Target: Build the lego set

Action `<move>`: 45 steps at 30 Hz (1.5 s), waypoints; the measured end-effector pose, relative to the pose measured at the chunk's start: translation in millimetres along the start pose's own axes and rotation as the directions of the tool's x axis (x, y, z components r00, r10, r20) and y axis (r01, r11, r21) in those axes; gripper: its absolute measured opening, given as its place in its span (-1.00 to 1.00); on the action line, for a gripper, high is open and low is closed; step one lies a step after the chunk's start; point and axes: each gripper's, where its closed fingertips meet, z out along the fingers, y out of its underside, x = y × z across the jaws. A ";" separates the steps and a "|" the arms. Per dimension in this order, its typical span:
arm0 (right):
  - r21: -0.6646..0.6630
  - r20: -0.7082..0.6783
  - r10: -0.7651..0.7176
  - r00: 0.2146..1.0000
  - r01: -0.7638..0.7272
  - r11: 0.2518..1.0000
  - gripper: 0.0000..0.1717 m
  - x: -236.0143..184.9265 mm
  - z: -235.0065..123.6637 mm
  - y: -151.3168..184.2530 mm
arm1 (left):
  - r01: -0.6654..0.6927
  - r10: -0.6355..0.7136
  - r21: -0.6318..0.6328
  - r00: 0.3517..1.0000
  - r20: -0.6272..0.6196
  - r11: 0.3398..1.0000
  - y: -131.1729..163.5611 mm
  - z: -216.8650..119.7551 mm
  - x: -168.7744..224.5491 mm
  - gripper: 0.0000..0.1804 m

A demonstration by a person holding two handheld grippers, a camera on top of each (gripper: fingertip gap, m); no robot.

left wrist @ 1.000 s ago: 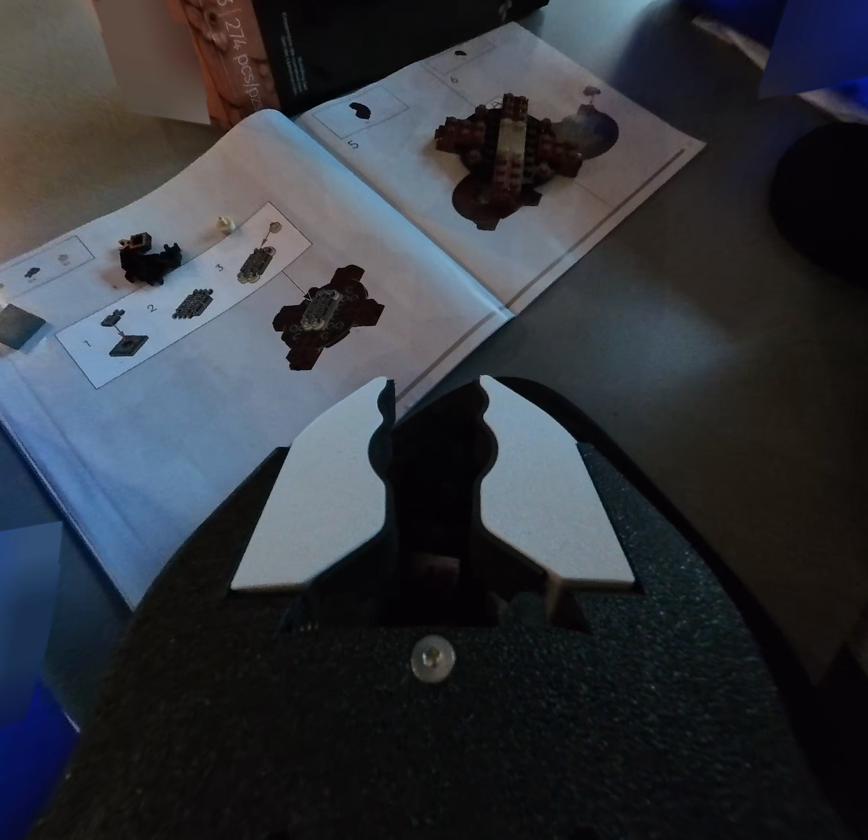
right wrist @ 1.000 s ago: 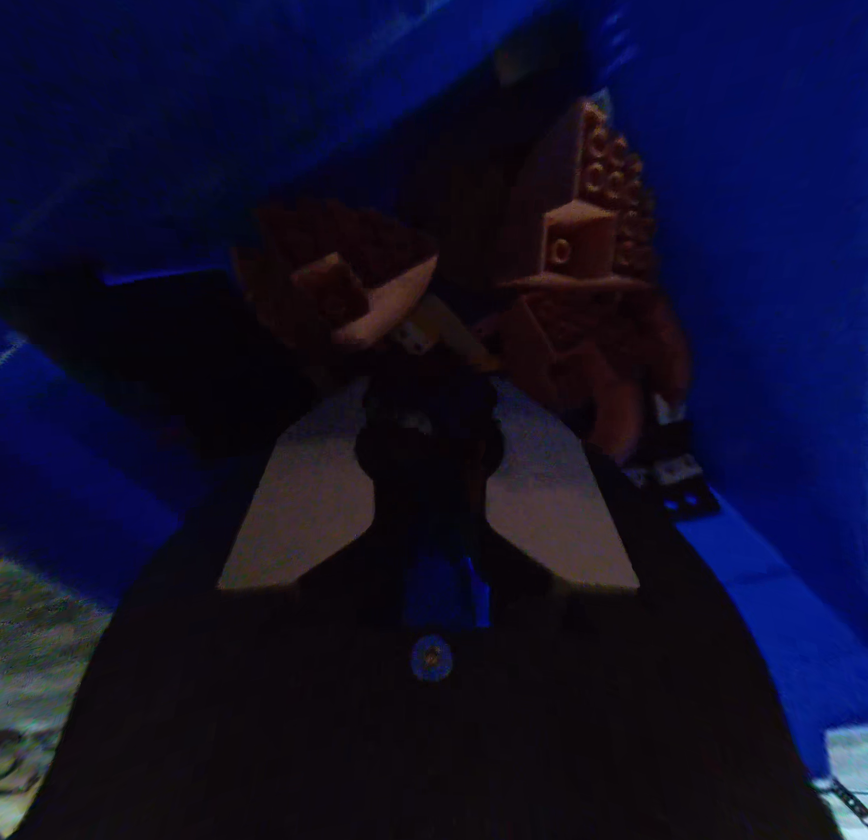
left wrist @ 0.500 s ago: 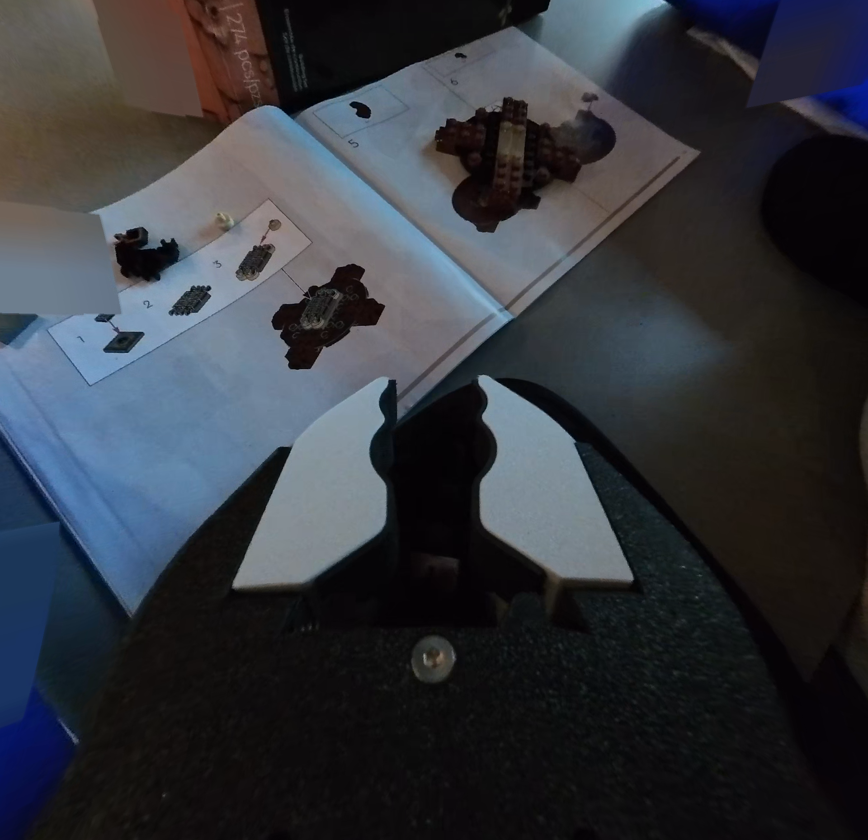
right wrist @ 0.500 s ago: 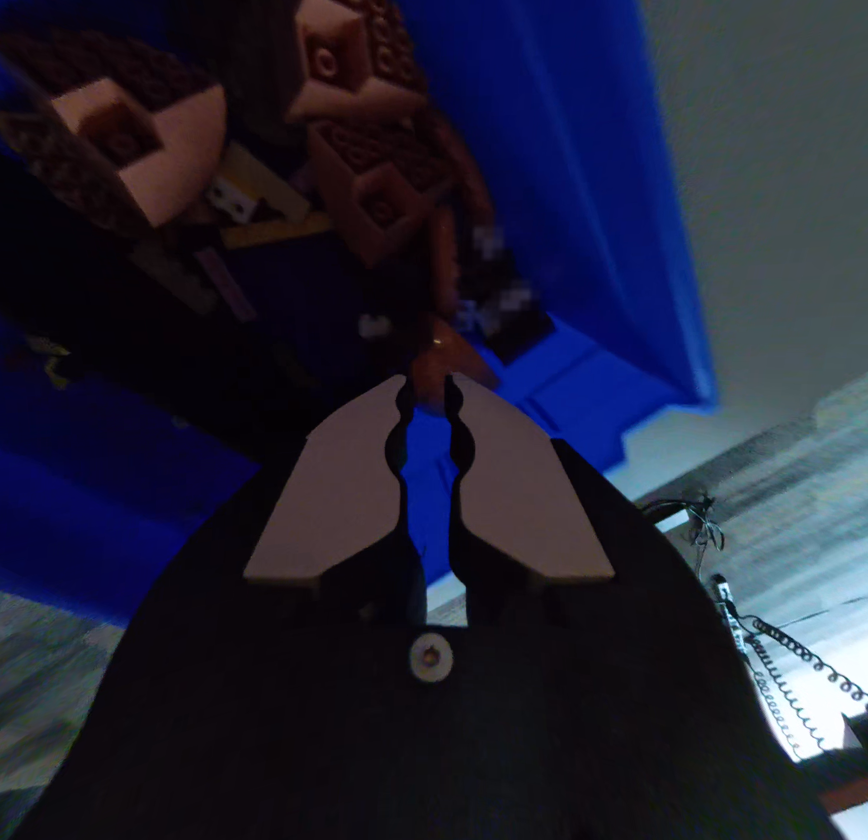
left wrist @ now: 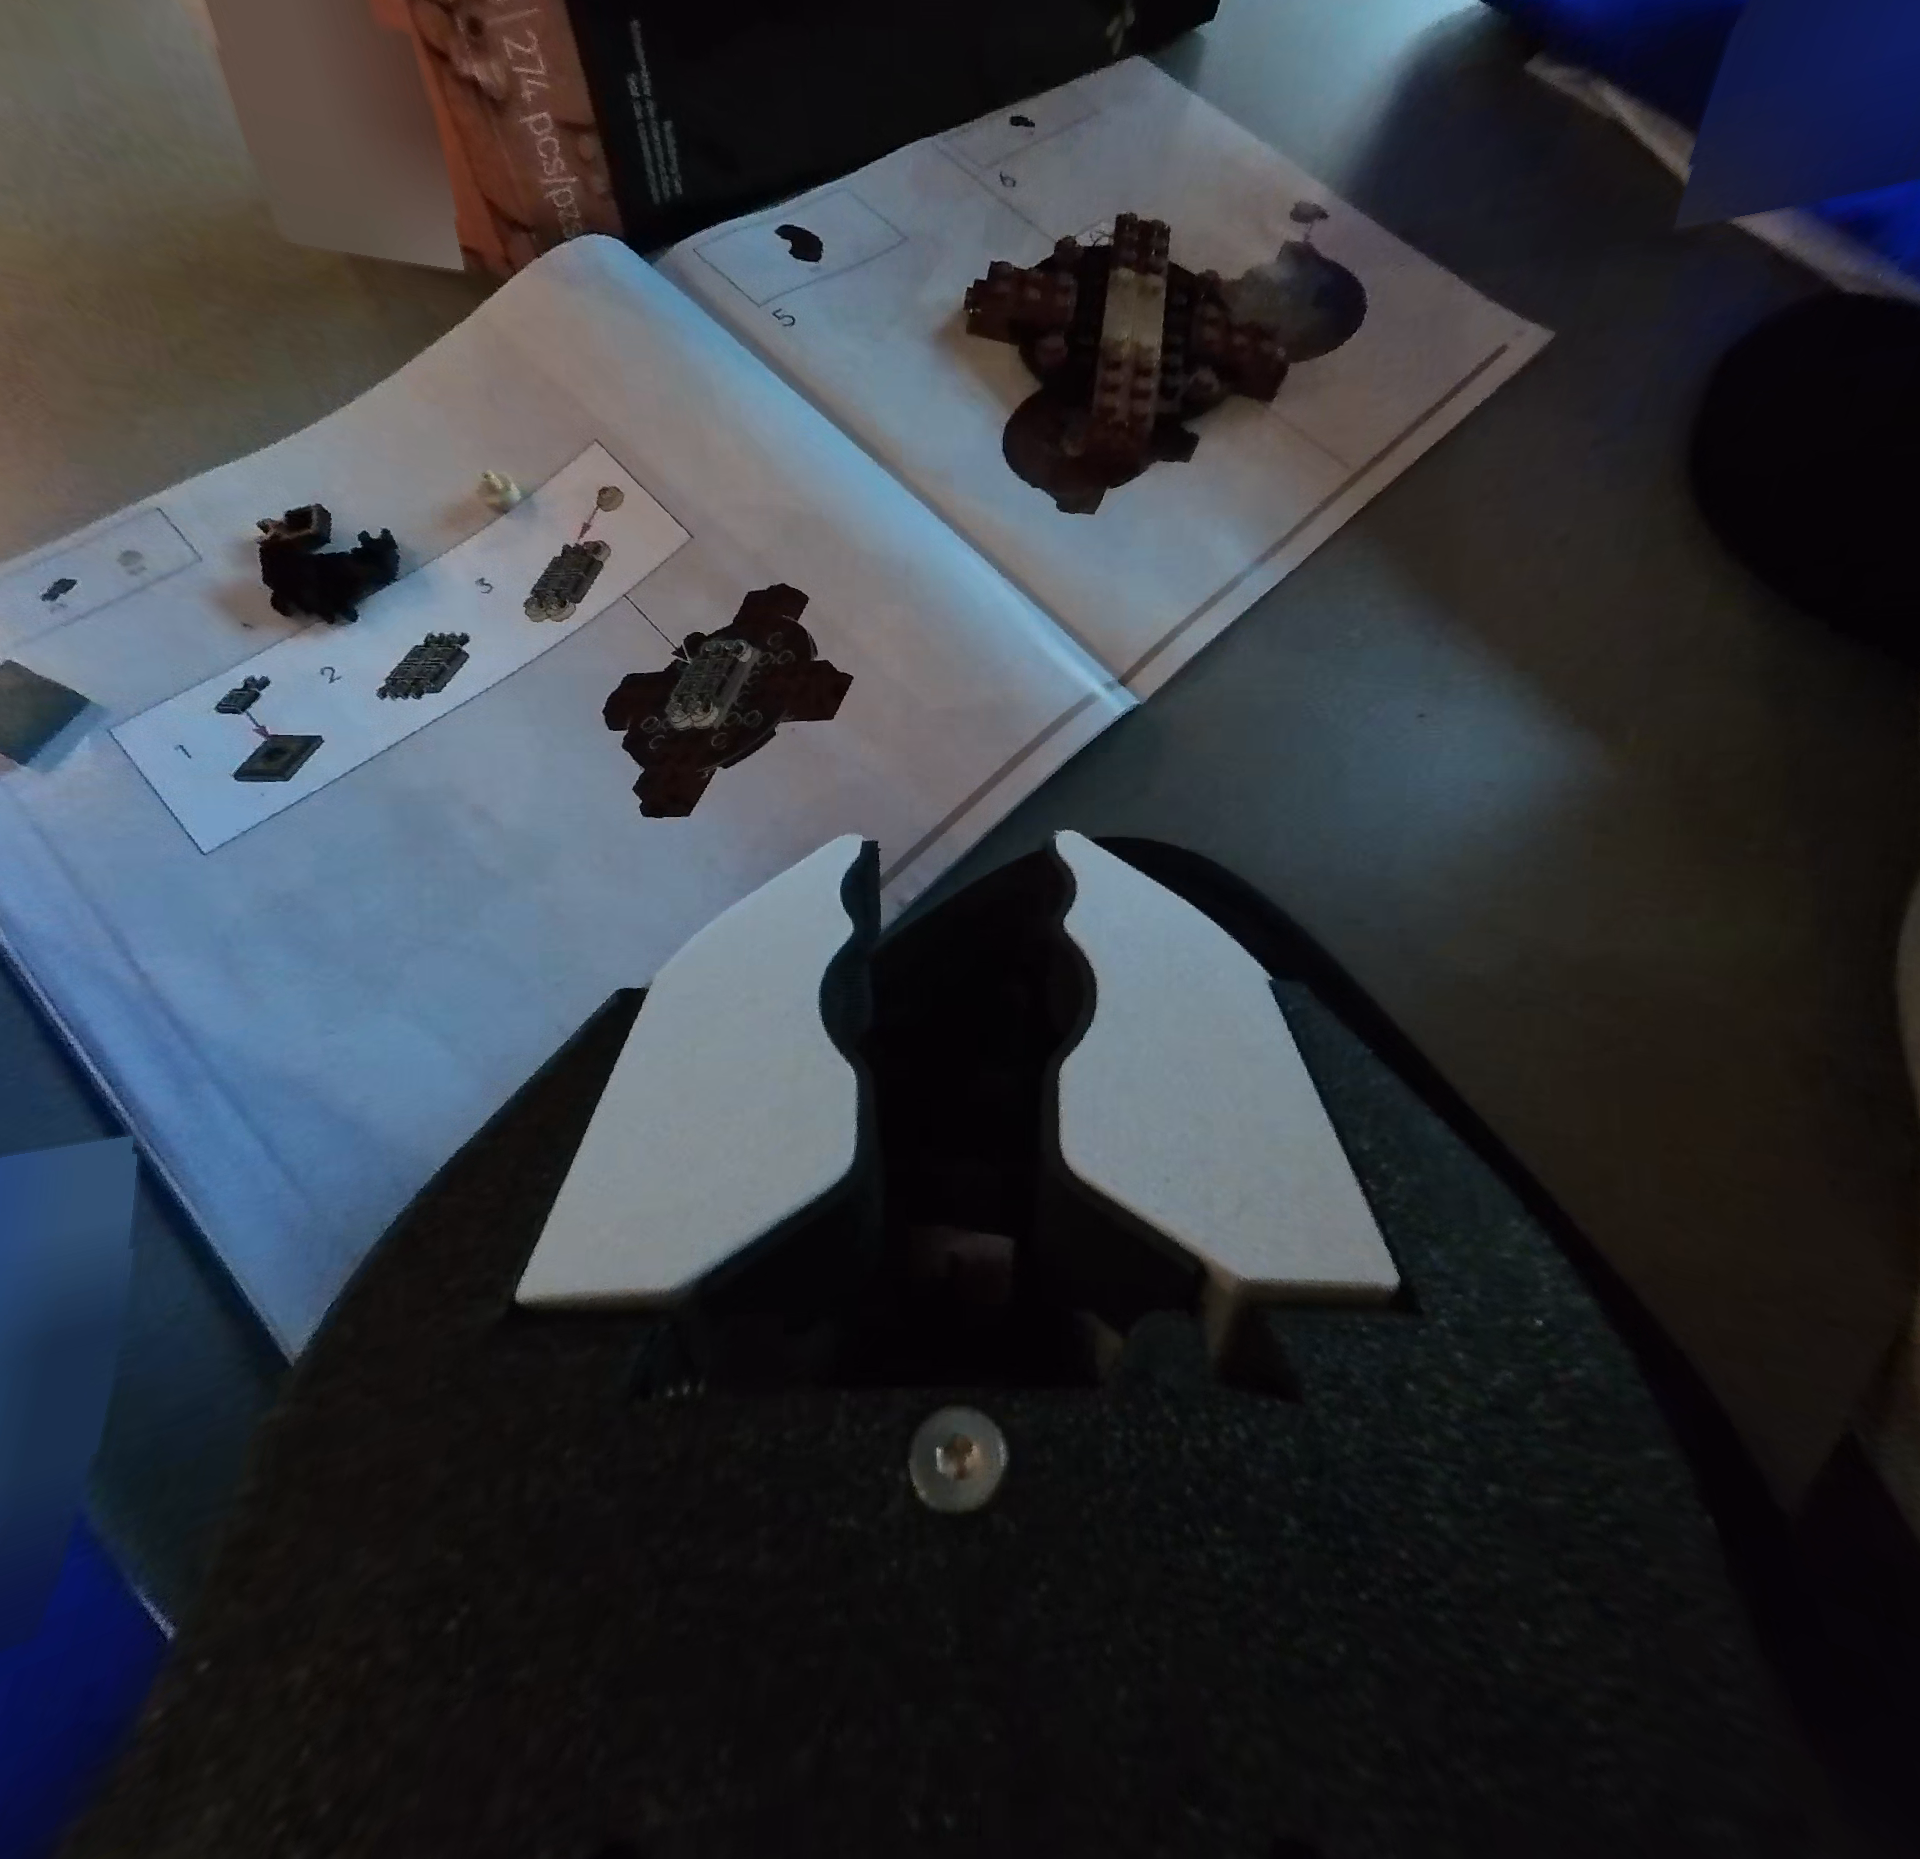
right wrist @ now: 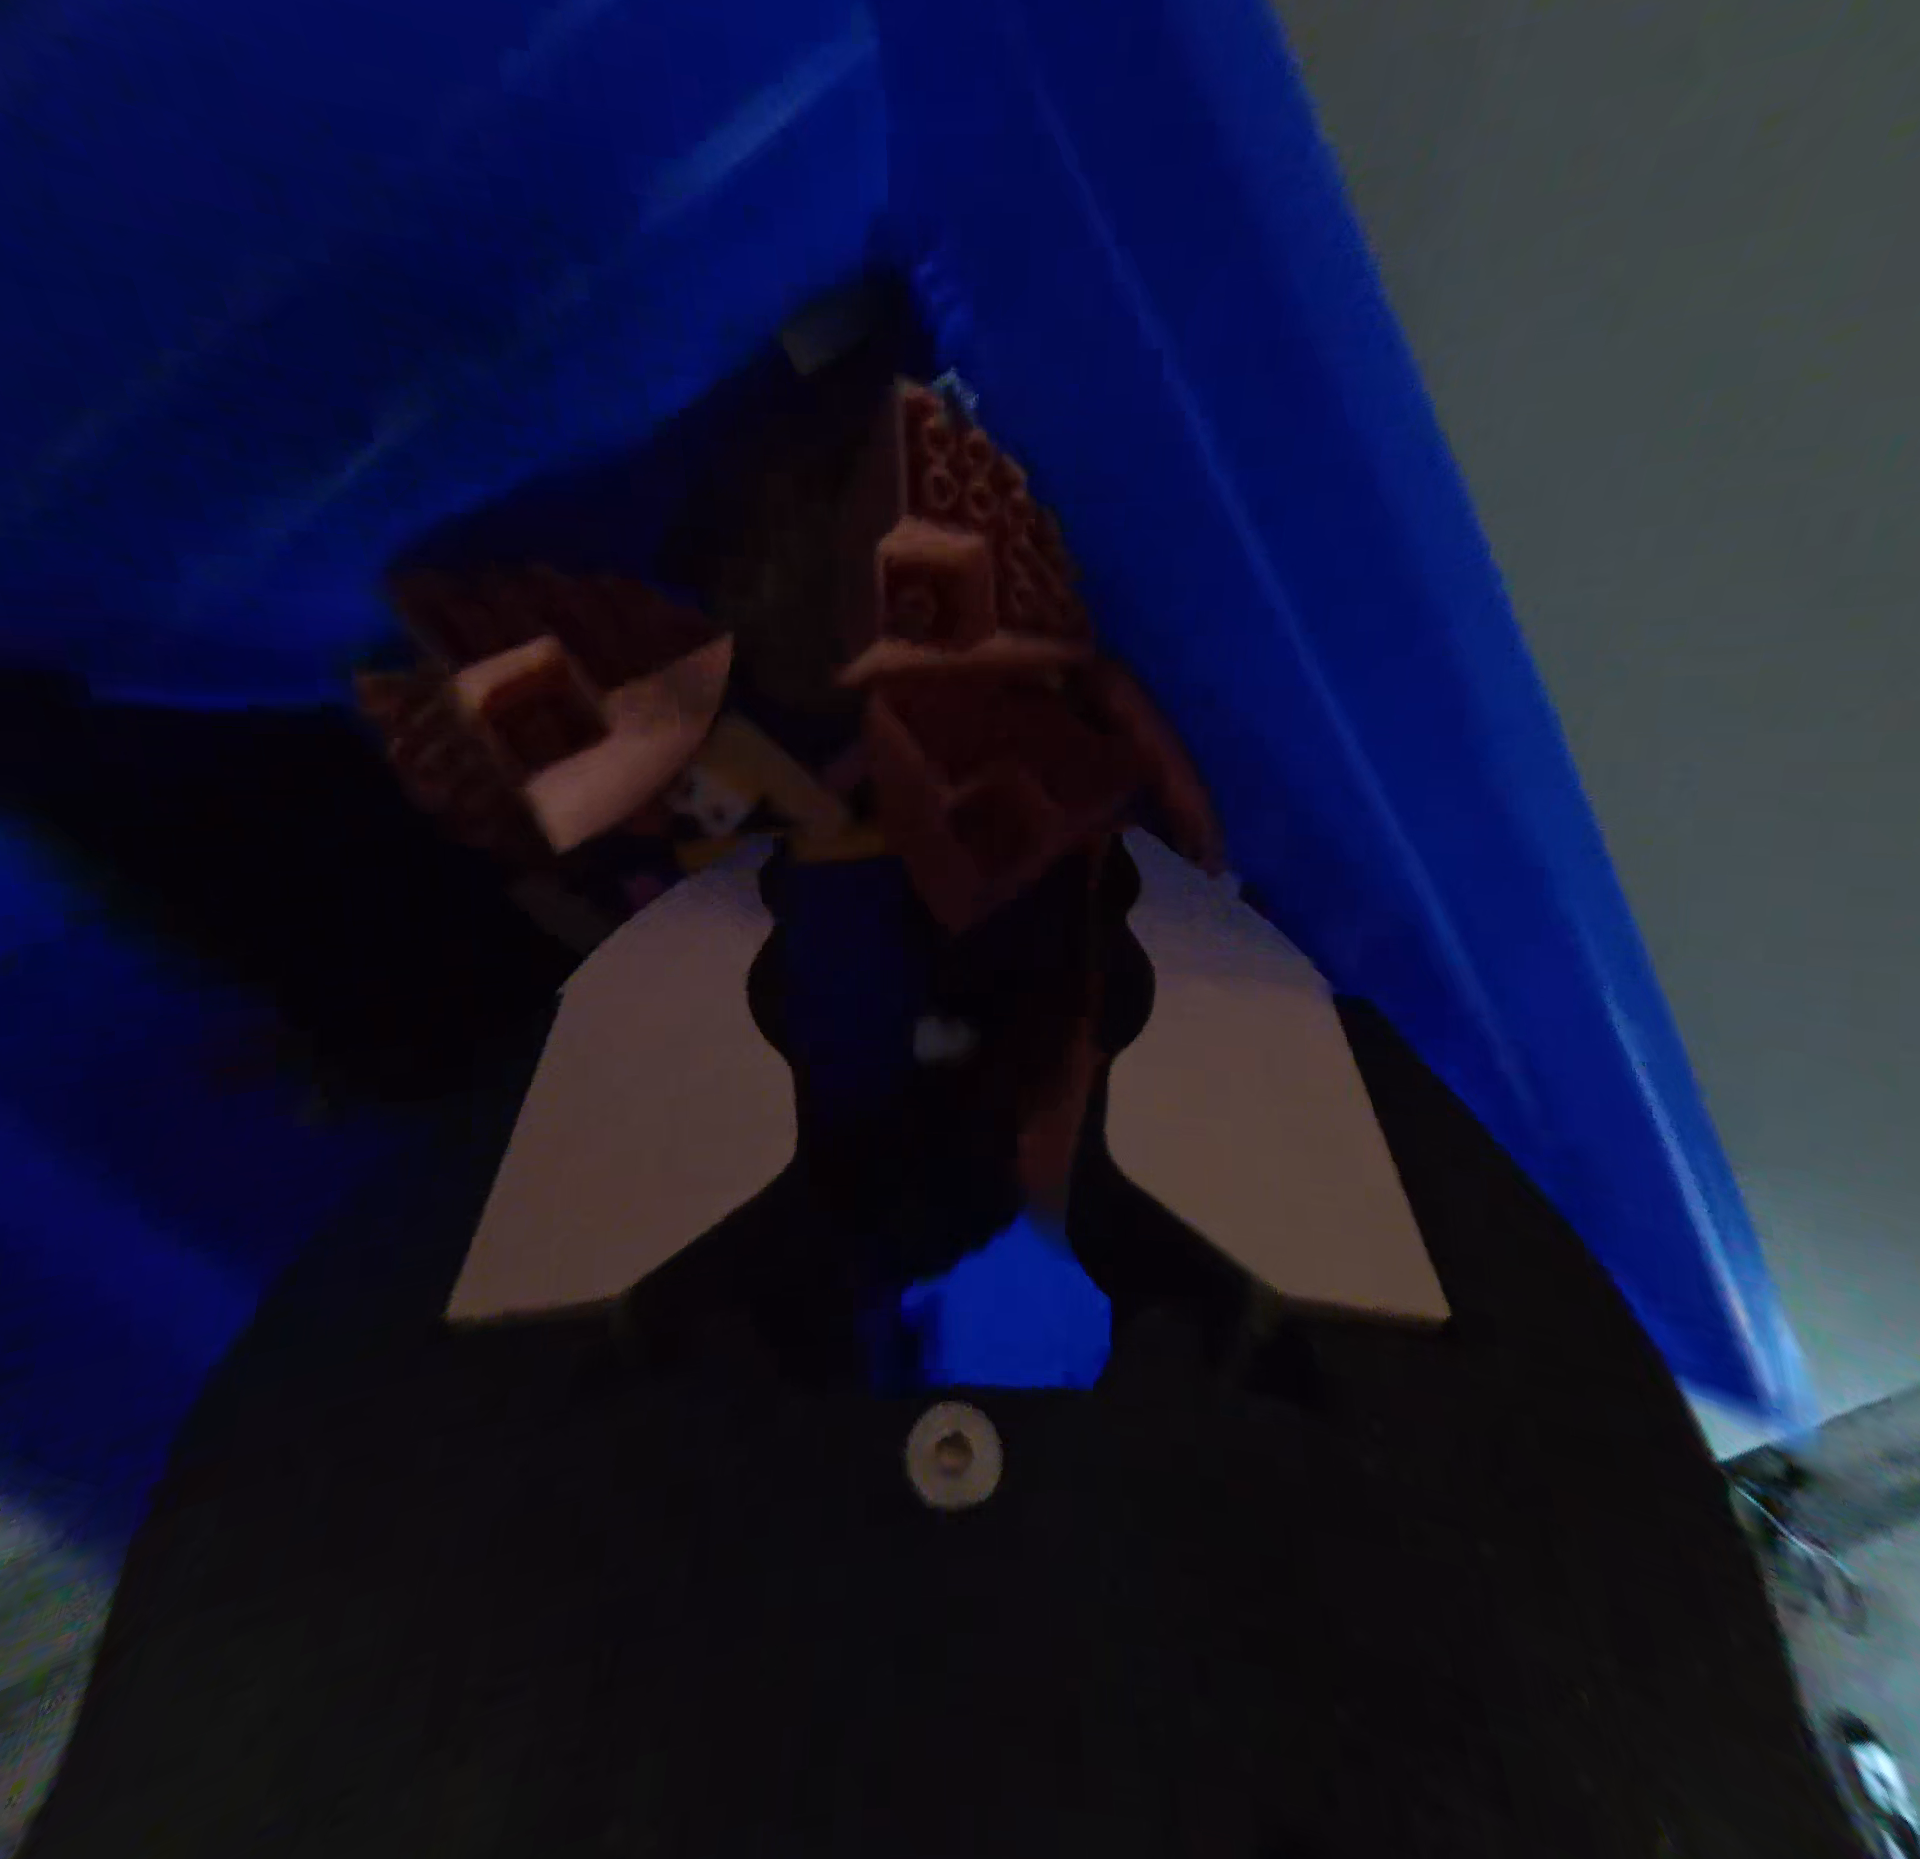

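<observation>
Looking along our left tool [left wrist: 961, 853], we see its white fingers [left wrist: 727, 1082] standing apart with nothing between them, hovering just above the near edge of an open instruction booklet [left wrist: 436, 936] on the grey table [left wrist: 1455, 770]. A brown brick model [left wrist: 1127, 329] sits on the booklet's far page, well ahead of the tool, and a small black brick cluster [left wrist: 317, 568] lies on the near page off to the left, with a tiny pale piece [left wrist: 501, 487] just beside it. A printed box [left wrist: 644, 74] stands beyond the booklet. Our right tool [right wrist: 951, 864] shows only in its own view, which is dim and blurred: it reaches into a blue bin [right wrist: 1195, 459], its fingers spread wide, with a pile of brown bricks [right wrist: 966, 666] just ahead. One brown brick [right wrist: 987, 833] lies between the fingertips, nearer the right one; we cannot tell whether either pad touches it.
</observation>
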 end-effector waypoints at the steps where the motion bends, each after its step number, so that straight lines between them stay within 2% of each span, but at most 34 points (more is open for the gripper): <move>1: -0.010 -0.028 -0.003 1.000 0.003 1.000 -0.39 3.4 6.8 -1.5 | -0.003 0.003 0.000 1.000 0.004 1.000 0.1 0.0 -0.1 -0.67; 4: -0.049 -0.007 -0.069 0.998 0.068 0.996 -0.43 -4.9 18.0 0.6 | -0.015 0.015 -0.006 1.000 0.013 1.000 0.6 0.4 -0.2 -0.67; 9: -0.179 0.138 -0.077 0.987 0.101 0.979 -0.45 -31.7 -0.7 33.5 | -0.013 0.013 -0.005 1.000 0.013 1.000 0.6 0.3 -0.2 -0.67; 13: -0.213 0.076 -0.004 0.997 0.020 0.977 -0.45 -17.8 -21.3 51.5 | -0.002 0.002 0.000 1.000 0.000 1.000 0.1 0.1 0.2 -0.67; 16: -0.175 0.021 -0.003 1.000 0.006 0.985 -0.47 -6.1 -31.6 47.3 | 0.010 -0.010 0.005 1.000 -0.010 1.000 -0.3 -0.3 0.2 -0.68; 18: -0.048 0.061 -0.021 0.998 0.024 0.999 -0.35 -11.3 -30.4 22.0 | 0.013 -0.013 0.006 1.000 -0.011 1.000 -0.5 -0.4 0.1 -0.68; 21: 0.074 0.111 -0.098 0.989 0.090 0.993 0.04 -24.5 -16.5 -14.1 | 0.011 -0.011 0.007 1.000 -0.006 1.000 -0.6 -0.5 -0.2 -0.69; 25: 0.099 0.107 -0.256 0.961 0.246 0.964 0.20 -40.7 11.5 -36.5 | 0.012 -0.012 0.007 1.000 -0.004 1.000 -0.5 -0.4 -0.6 -0.69; 27: 0.042 0.104 -0.275 0.956 0.271 0.962 0.13 -41.4 25.6 -30.7 | 0.016 -0.015 0.008 1.000 -0.003 1.000 -0.7 -0.5 -0.9 -0.69; 28: -0.003 0.110 -0.272 0.956 0.274 0.962 0.01 -39.9 29.7 -22.6 | 0.015 -0.015 0.008 1.000 -0.002 1.000 -0.7 -0.4 -1.0 -0.69; 30: 0.006 0.133 -0.209 0.969 0.210 0.978 -0.35 -37.2 24.3 -17.8 | 0.012 -0.012 0.006 1.000 0.001 1.000 -0.5 -0.4 -1.1 -0.69; 33: -0.063 0.101 -0.135 0.986 0.141 0.988 -0.66 -18.6 13.7 9.0 | 0.009 -0.009 0.003 1.000 0.003 1.000 -0.3 -0.1 -1.0 -0.69; 35: -0.100 0.083 -0.084 0.993 0.092 0.991 -0.66 -11.1 8.7 26.5 | 0.013 -0.013 0.003 1.000 -0.002 1.000 -0.4 -0.1 -1.0 -0.69; 38: -0.100 0.080 -0.032 0.996 0.040 0.994 -0.66 -10.2 -1.2 35.1 | 0.022 -0.022 0.004 1.000 -0.010 1.000 -0.5 -0.2 -0.9 -0.69; 45: -0.107 0.010 -0.046 0.999 0.047 0.993 -0.62 -0.1 -15.8 39.0 | 0.010 -0.010 0.000 1.000 0.003 1.000 -0.1 0.1 -1.1 -0.70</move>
